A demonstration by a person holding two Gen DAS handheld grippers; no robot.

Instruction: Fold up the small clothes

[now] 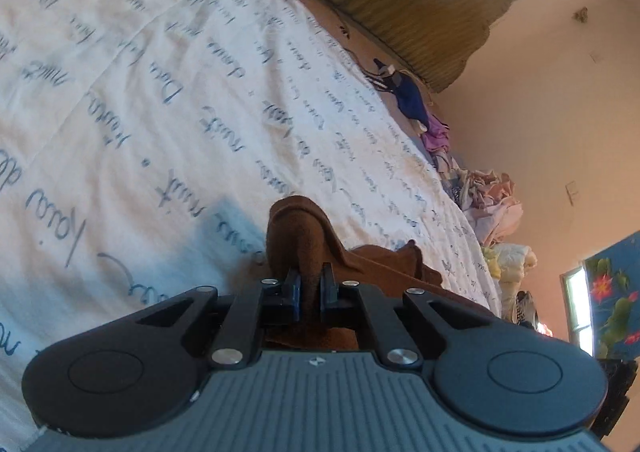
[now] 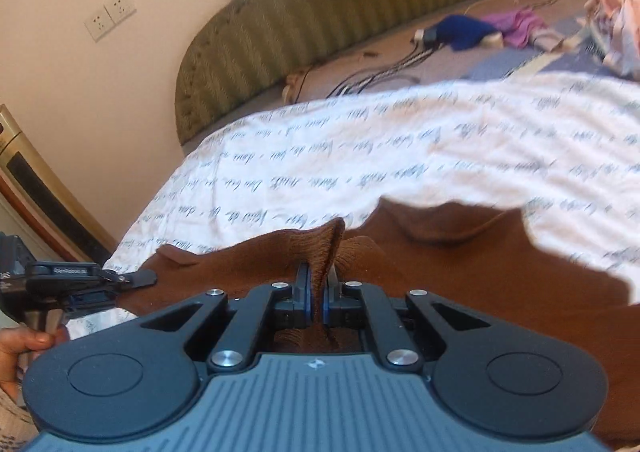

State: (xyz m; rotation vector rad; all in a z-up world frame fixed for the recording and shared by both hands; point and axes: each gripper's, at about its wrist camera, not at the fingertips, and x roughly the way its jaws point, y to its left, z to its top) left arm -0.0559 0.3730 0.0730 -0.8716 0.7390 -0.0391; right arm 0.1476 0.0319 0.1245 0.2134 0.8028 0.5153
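Note:
A brown knitted garment lies spread on a white bedsheet printed with blue handwriting. My right gripper is shut on a bunched edge of it, the fabric poking up between the blue pads. In the left wrist view my left gripper is shut on another fold of the same brown garment, which rises in a hump past the fingers. The left gripper also shows at the far left of the right wrist view, pinching the garment's left corner, held by a hand.
A green striped headboard runs along the back. A pile of clothes, blue, purple and pink, lies at the far right of the bed. Cables trail near the headboard. A wall with sockets stands to the left.

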